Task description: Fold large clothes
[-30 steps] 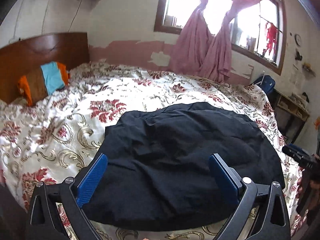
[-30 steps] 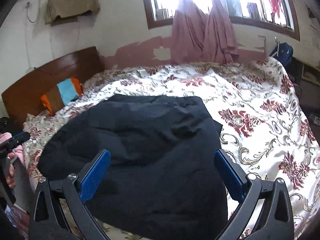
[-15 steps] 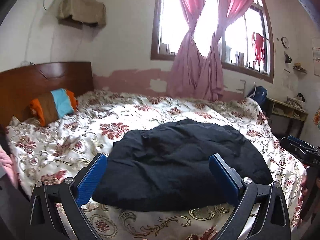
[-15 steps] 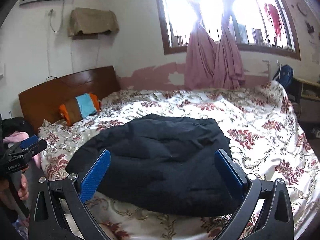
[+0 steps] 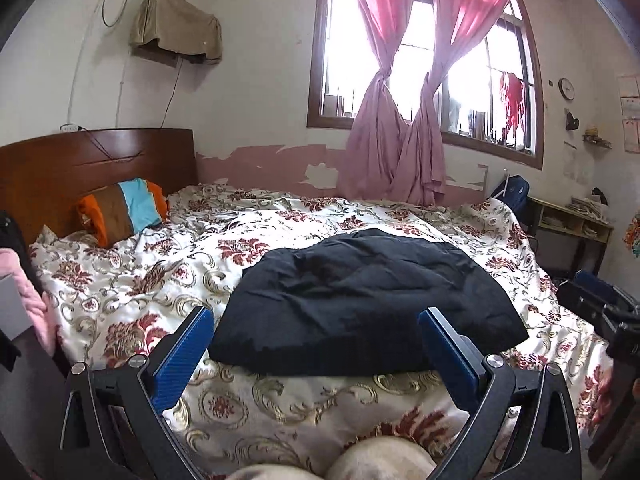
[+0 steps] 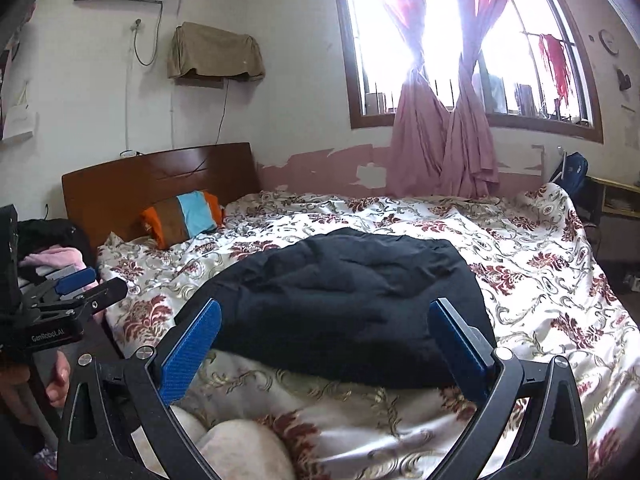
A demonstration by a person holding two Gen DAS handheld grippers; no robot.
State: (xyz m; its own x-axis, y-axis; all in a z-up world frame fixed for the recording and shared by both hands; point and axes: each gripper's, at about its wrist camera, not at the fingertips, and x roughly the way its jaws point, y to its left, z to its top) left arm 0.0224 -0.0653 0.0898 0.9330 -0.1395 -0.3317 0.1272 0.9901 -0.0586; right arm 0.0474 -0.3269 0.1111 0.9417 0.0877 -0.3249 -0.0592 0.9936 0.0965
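we judge the folding done or nearly so: the black garment (image 5: 360,300) lies as a compact folded bundle on the bed (image 5: 120,280), both hand-held grippers (image 5: 316,344) (image 6: 326,340) released and empty.

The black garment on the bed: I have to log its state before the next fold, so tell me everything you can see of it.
The black garment is one dark, matte, softly wrinkled cloth, gathered into a rounded, roughly folded heap; no sleeves, collar or fastenings show. It lies flat on the floral bedspread, near the bed's front edge, apart from the striped pillow. The left gripper and the right gripper are both open, short of it, touching nothing.
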